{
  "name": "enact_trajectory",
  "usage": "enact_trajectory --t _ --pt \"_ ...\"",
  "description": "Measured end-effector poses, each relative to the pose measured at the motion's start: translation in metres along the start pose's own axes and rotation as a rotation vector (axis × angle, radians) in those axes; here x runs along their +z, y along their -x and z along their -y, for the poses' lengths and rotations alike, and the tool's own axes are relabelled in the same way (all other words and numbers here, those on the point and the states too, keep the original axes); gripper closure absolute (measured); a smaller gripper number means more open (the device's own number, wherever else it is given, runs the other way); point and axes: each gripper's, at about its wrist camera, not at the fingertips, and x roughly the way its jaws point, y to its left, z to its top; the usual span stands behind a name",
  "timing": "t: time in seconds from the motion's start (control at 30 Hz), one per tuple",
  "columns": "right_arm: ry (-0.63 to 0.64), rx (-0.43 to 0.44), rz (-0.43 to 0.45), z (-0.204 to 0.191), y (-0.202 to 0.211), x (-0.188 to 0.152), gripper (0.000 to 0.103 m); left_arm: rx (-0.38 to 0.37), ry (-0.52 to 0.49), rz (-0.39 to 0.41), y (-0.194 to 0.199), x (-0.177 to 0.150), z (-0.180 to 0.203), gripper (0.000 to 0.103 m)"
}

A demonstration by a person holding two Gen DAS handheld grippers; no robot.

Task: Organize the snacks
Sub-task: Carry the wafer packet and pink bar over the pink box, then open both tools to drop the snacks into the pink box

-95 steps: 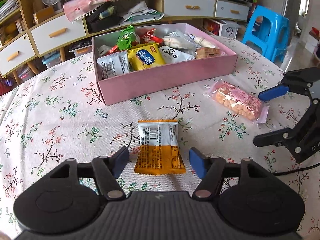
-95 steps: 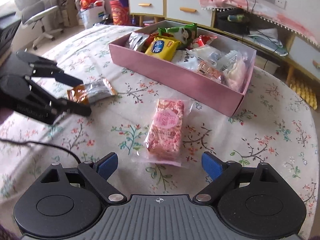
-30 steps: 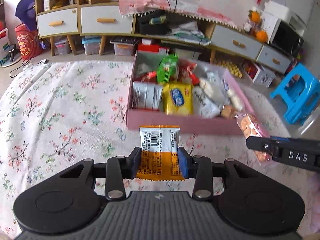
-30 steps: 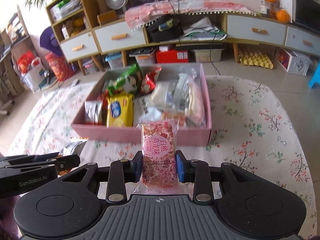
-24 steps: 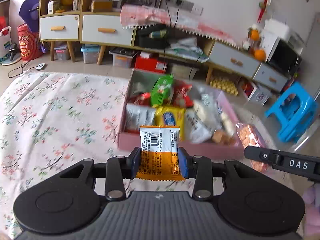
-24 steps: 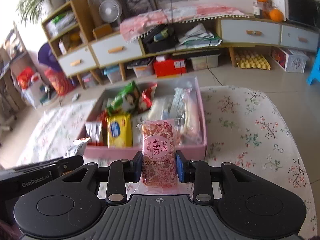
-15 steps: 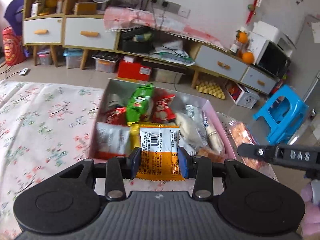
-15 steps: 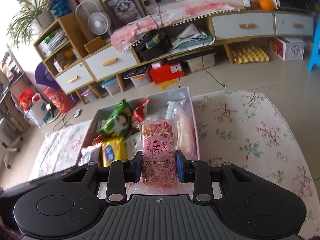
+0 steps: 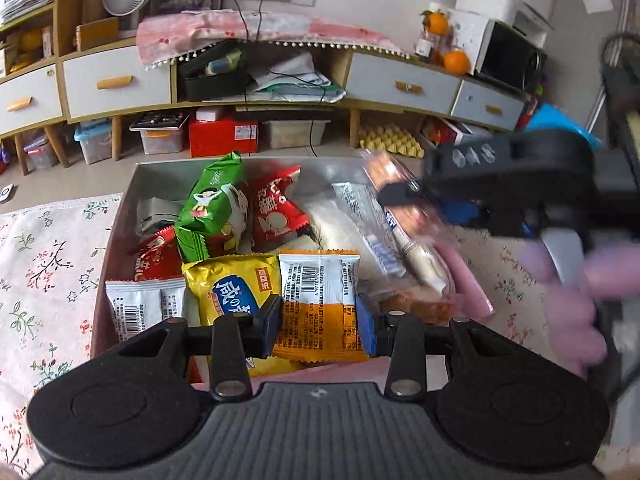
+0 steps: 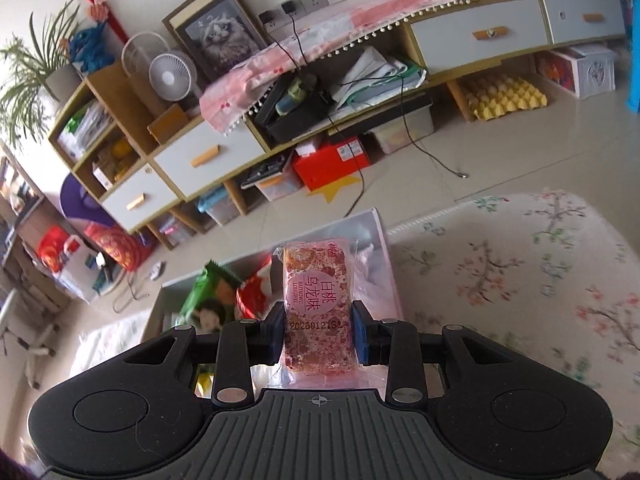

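Both grippers clenched: left (image 9: 316, 320) on orange packet (image 9: 318, 304), right (image 10: 319, 334) on pink bar (image 10: 316, 308), over the box (image 9: 116, 220). Risk: simultaneous release may collide; clearance apparently tight, view blurred.

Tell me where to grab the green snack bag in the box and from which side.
Grip the green bag by its upper crimped end, coming from above. It leans tilted on the other packets in the pink box, so that end sticks up free, while its lower end is wedged among neighbours.
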Motion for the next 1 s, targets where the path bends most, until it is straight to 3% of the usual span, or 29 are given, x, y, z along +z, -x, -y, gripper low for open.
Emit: enact_trajectory --t 0.2,0.4,0.77,1.0 --pt "0.013 0.034 -0.012 -0.009 -0.024 0.012 0.067 -0.018 -0.047 0.014 0.0 -0.003 -0.002 0.065" --pt "0.089 0.018 -0.028 -0.023 -0.023 0.013 0.059 -0.047 -0.023 0.052 0.0 -0.006 -0.001 0.051" --pt "0.235 -0.034 -0.036 -0.035 0.042 0.002 0.043 -0.019 0.048 0.052 0.028 -0.007 0.001 0.03" --pt "0.207 -0.036 -0.036 -0.033 0.089 -0.009 0.03 0.023 0.098 0.047 0.06 -0.011 -0.005 0.014"
